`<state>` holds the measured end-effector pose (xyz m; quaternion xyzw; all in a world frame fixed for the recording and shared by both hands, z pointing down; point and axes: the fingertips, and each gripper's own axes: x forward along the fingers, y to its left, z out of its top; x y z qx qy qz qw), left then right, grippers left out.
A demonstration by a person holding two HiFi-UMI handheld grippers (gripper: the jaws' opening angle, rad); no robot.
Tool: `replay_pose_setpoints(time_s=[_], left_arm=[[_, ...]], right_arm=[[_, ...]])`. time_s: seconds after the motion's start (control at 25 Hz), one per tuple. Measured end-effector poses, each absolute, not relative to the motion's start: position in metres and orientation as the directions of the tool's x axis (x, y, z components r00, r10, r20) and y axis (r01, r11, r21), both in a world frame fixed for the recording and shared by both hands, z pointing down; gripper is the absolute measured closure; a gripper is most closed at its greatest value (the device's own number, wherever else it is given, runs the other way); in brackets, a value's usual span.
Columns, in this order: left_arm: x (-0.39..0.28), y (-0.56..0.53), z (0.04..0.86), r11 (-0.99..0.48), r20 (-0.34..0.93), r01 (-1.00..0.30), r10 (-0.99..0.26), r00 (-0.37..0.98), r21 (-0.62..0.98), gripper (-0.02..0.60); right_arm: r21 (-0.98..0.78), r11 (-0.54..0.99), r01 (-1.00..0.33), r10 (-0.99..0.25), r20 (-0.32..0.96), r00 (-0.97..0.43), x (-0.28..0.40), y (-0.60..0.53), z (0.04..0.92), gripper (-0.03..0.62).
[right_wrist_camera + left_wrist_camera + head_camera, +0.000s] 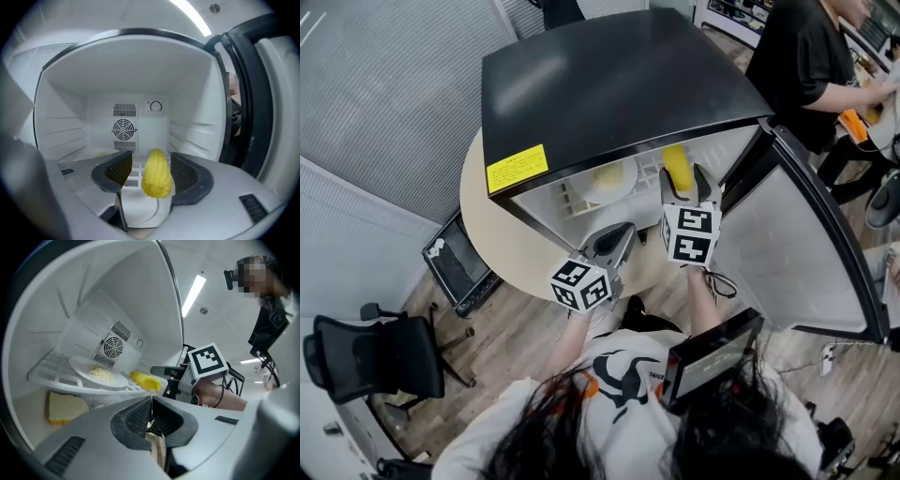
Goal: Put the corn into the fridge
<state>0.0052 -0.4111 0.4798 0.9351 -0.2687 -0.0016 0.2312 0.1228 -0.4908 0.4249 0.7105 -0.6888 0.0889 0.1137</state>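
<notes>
The yellow corn (675,164) lies on the white shelf rack (51,377) inside the open mini fridge (609,84). My right gripper (685,180) reaches into the fridge, open, its jaws standing on either side of the corn (156,173) with a gap on the left side. From the left gripper view, the corn (145,379) rests at the shelf's right end, just in front of the right gripper (161,372). My left gripper (617,236) hangs shut and empty in front of the fridge opening, left of the right one.
A white plate (93,371) with pale food sits on the shelf left of the corn. A yellow slab (63,408) lies on the fridge floor. The fridge door (787,244) stands open at right. A person in black (806,56) stands behind it.
</notes>
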Motion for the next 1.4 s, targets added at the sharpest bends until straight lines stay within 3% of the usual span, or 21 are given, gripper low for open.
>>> replay_pose_setpoints(time_s=[0.44,0.6,0.88,1.4], left_arm=[[-0.008,-0.364,0.468,-0.763,0.092,-0.485,-0.497,0.863,0.427,0.569],[-0.016,-0.338,0.466,-0.769,0.091,-0.484,-0.495,0.864,0.416,0.569],[-0.038,-0.283,0.469,-0.762,0.099,-0.496,-0.504,0.858,0.416,0.569],[-0.052,-0.192,0.469,-0.783,0.103,-0.470,-0.472,0.875,0.407,0.569]], right_arm=[[-0.168,0.058,-0.984,-0.964,0.245,-0.099,0.091,-0.418,0.417,0.339],[-0.185,0.064,-0.981,-0.965,0.240,-0.109,0.078,-0.388,0.423,0.415],[-0.230,0.094,-0.969,-0.958,0.245,-0.151,0.049,-0.331,0.433,0.471],[-0.276,0.087,-0.957,-0.956,0.247,-0.158,0.029,-0.232,0.442,0.508]])
